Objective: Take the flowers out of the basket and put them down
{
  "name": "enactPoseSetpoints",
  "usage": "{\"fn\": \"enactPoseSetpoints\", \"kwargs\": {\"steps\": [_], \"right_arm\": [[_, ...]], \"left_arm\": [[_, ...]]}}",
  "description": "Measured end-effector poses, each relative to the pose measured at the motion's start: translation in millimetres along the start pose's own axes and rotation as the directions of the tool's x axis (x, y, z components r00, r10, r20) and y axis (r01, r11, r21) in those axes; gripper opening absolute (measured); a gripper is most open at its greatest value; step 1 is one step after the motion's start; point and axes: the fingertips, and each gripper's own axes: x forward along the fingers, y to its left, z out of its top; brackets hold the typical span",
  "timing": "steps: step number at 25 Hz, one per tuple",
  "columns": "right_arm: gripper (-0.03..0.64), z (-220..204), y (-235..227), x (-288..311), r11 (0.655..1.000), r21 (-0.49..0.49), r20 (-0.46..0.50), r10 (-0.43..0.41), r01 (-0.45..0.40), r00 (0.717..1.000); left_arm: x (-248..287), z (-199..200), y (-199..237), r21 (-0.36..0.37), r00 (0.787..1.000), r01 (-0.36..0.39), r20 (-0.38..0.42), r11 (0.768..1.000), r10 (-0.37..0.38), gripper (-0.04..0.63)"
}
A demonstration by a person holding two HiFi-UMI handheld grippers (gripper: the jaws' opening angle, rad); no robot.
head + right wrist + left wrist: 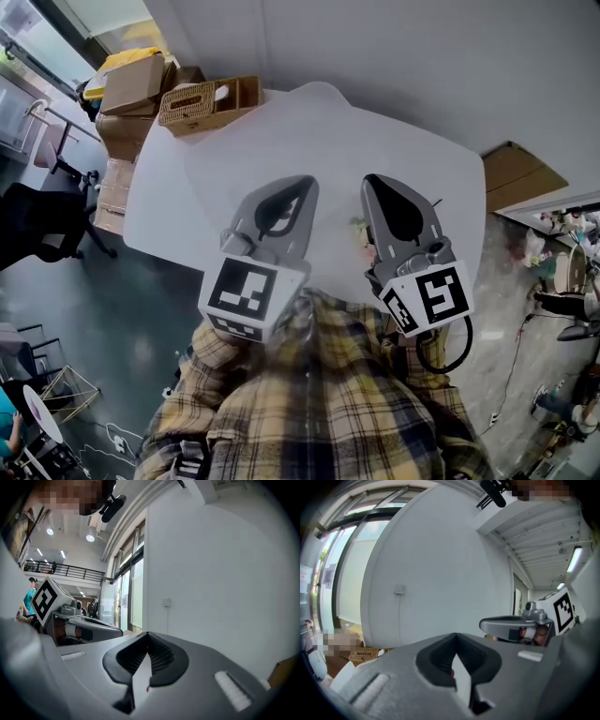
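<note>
Both tools sit drawn in at our chest. The wicker basket [208,103] lies far ahead and left of the left gripper [298,186], whose jaws are together on nothing. The right gripper [375,183] is likewise closed and empty. A small pale cluster [359,228] just left of it may be flowers. We judge no pick is in hand, so next we reach for the basket and open.

Head view steeply down over white table [394,159]; both gripper views level toward shared wall [440,573].
</note>
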Motion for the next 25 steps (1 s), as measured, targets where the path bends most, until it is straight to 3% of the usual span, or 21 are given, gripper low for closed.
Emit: {"fn": "enactPoseSetpoints", "kwargs": {"steps": [8,25], "right_arm": [[0.003,-1.1,-8.8,3.7,1.0,0.001,-0.009,0.001,-0.001,1.0],[0.003,-7.5,-29.2,8.9,1.0,0.009,-0.021,0.014,-0.014,1.0]], "left_arm": [[12.7,0.2,-10.3,0.015,0.999,0.04,-0.009,0.999,-0.04,0.0],[34.9,0.7,-16.6,0.038,0.998,0.053,-0.03,0.998,-0.052,0.0]]}}
